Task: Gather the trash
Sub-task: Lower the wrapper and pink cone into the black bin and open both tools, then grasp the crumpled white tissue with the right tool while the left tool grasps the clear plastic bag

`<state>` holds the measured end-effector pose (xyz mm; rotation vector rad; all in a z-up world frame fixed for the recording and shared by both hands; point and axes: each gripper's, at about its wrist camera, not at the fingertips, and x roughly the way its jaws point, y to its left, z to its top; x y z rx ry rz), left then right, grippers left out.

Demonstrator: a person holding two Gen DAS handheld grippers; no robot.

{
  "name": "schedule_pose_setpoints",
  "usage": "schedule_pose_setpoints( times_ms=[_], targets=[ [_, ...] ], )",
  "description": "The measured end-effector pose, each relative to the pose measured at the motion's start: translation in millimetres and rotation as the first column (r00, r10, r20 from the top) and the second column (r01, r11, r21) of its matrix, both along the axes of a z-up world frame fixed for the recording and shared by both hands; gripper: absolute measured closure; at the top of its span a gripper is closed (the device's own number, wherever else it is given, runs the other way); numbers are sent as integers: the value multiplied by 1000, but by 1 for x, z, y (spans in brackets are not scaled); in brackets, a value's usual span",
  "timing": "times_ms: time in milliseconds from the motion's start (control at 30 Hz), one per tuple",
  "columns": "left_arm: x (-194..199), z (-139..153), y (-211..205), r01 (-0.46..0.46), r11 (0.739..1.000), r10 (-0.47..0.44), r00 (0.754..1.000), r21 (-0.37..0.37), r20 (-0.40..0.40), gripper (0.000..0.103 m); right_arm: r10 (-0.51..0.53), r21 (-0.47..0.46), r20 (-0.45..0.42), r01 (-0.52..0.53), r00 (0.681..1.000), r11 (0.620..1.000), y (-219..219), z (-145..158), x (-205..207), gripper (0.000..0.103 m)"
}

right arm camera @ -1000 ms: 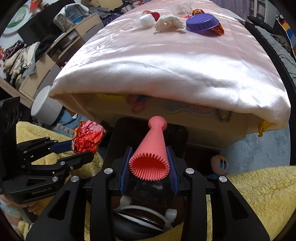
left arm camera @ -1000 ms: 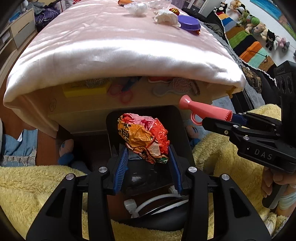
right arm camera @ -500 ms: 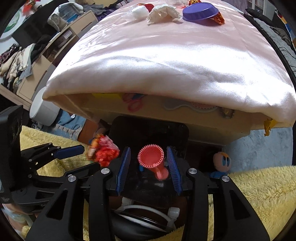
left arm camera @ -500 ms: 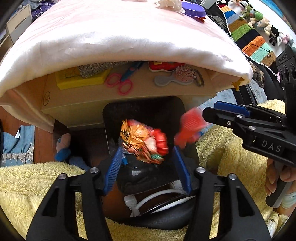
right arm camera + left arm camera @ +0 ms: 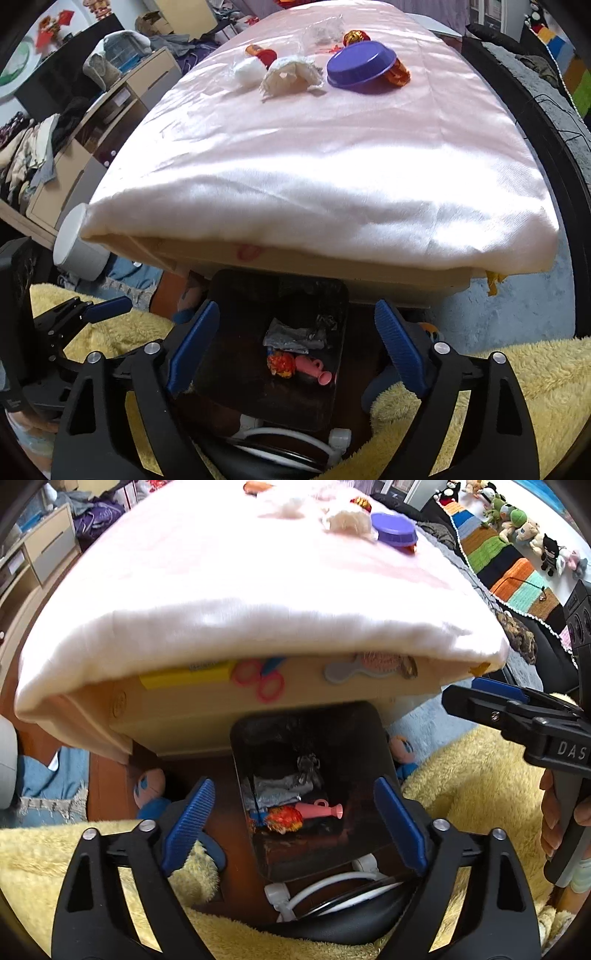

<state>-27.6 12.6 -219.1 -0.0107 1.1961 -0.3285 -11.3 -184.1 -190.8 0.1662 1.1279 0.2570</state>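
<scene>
A black bin (image 5: 376, 746) (image 5: 332, 295) stands on the floor under the table's front edge. Inside lie a crumpled red-orange wrapper (image 5: 285, 819) (image 5: 281, 363), a pink cone (image 5: 320, 809) (image 5: 314, 369) and silver foil (image 5: 280, 790) (image 5: 295, 334). My left gripper (image 5: 295, 819) is open and empty above the bin. My right gripper (image 5: 295, 349) is open and empty above it too, and shows at the right of the left wrist view (image 5: 517, 716). On the pink cloth (image 5: 332, 147) lie white tissue wads (image 5: 291, 74), a purple bowl (image 5: 360, 64) and orange wrappers (image 5: 397, 72).
A yellow fluffy blanket (image 5: 461, 782) (image 5: 517, 376) surrounds the bin. A shelf under the cloth holds pink scissors (image 5: 262, 681) and a hairbrush (image 5: 369, 664). Drawers (image 5: 110, 110) stand left, a striped blanket with plush toys (image 5: 509, 554) right. Small dolls (image 5: 149, 786) lie on the floor.
Both grippers opened. The wrapper left my left gripper and the pink cone left my right gripper; both fell and now lie in the bin.
</scene>
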Motion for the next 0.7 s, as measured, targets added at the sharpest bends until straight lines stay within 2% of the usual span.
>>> schedule_pose_setpoints(
  times_ms=[233, 700],
  targets=[
    [19, 24, 2, -22, 1000, 22, 998, -3, 59, 12, -40, -3, 81, 40, 996, 999, -18, 27, 18, 14],
    [86, 46, -7, -25, 1000, 25, 993, -2, 111, 13, -86, -12, 117, 88, 989, 996, -37, 38, 82, 14]
  ],
)
